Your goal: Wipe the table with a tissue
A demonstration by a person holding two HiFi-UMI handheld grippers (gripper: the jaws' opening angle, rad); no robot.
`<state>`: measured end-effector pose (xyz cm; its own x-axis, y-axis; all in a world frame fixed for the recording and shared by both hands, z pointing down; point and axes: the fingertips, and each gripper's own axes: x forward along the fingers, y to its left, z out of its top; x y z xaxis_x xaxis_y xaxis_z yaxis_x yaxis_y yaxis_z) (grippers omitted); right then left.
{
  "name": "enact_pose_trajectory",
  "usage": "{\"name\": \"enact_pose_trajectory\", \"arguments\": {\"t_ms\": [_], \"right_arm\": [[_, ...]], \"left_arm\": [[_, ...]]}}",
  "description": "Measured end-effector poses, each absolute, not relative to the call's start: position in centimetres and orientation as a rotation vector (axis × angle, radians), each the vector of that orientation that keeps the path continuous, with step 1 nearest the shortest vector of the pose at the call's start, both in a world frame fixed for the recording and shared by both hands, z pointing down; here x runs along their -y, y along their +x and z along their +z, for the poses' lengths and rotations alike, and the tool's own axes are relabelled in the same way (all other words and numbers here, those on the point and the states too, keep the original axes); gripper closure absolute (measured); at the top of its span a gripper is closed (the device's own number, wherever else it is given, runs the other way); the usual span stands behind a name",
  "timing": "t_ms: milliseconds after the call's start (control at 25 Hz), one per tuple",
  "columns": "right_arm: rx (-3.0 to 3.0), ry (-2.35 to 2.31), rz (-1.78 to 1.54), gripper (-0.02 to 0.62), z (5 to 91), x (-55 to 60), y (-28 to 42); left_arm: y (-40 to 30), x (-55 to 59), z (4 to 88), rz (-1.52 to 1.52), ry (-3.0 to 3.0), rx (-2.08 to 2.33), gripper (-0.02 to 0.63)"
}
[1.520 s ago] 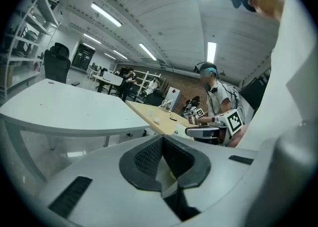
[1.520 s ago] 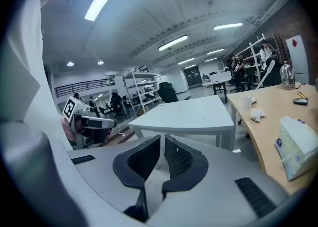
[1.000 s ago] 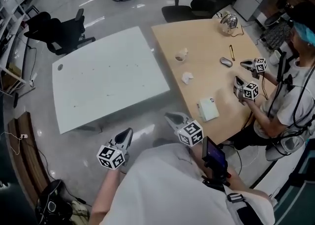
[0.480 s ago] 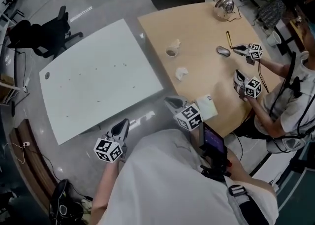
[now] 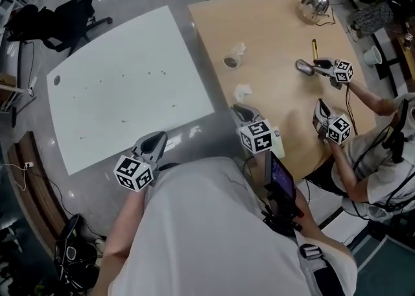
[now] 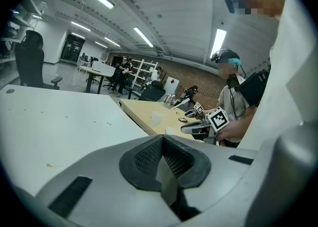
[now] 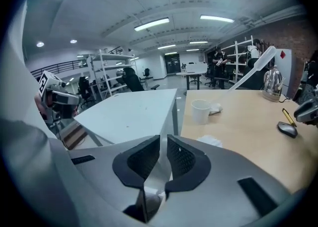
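A crumpled white tissue (image 5: pixel 243 91) (image 7: pixel 210 140) lies on the wooden table (image 5: pixel 279 35) near its front left corner. My right gripper (image 5: pixel 240 111) (image 7: pixel 163 144) is shut and empty, its tips just short of the tissue. My left gripper (image 5: pixel 155 138) (image 6: pixel 162 142) is shut and empty too, and hangs at the near edge of the white table (image 5: pixel 130 81) (image 6: pixel 54 121). Small dark specks (image 5: pixel 156 73) dot the white top. In the left gripper view the right gripper (image 6: pixel 193 128) shows beside the wooden table (image 6: pixel 144 114).
A paper cup (image 5: pixel 230 61) (image 7: pixel 200 111) with a wad beside it stands past the tissue. Farther right lie a mouse (image 5: pixel 304 67), a pen (image 5: pixel 314 48) and a kettle (image 5: pixel 313 3). Another person at the right holds two grippers (image 5: pixel 332 69). Office chairs (image 5: pixel 65 16) stand behind the white table.
Both my grippers have moved forward toward the tables. The right one now reaches over the wooden table's edge, close to the tissue. Both stayed shut.
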<state>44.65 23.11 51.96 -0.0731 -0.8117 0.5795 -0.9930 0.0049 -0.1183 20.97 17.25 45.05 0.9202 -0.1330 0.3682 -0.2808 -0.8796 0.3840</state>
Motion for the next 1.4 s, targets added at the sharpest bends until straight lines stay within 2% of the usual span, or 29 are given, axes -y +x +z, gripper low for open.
{"name": "enact_pose_trajectory", "arguments": {"t_ms": [200, 280, 440, 720, 1160, 1400], "right_arm": [[1.857, 1.833, 0.771, 0.544, 53.2, -22.4, 48.3], [1.826, 1.789, 0.79, 0.46, 53.6, -22.0, 49.2], [1.739, 1.571, 0.72, 0.37, 55.2, -21.0, 50.7], [1.682, 1.284, 0.795, 0.287, 58.6, -19.9, 53.5], [1.656, 1.049, 0.707, 0.288, 60.5, -20.5, 52.1], [1.661, 1.048, 0.711, 0.388, 60.5, -20.8, 51.7]], "left_arm": [[21.6, -16.7, 45.3, 0.455, 2.631, 0.291, 0.6], [21.8, -16.2, 45.2, 0.444, 2.629, 0.285, 0.6], [21.9, -14.7, 45.0, 0.443, 2.621, 0.259, 0.6], [20.8, -10.7, 44.2, 0.434, 2.607, 0.309, 0.6], [22.3, -9.4, 43.7, 0.416, 2.591, 0.31, 0.6], [22.7, -9.8, 43.6, 0.418, 2.59, 0.3, 0.6]]}}
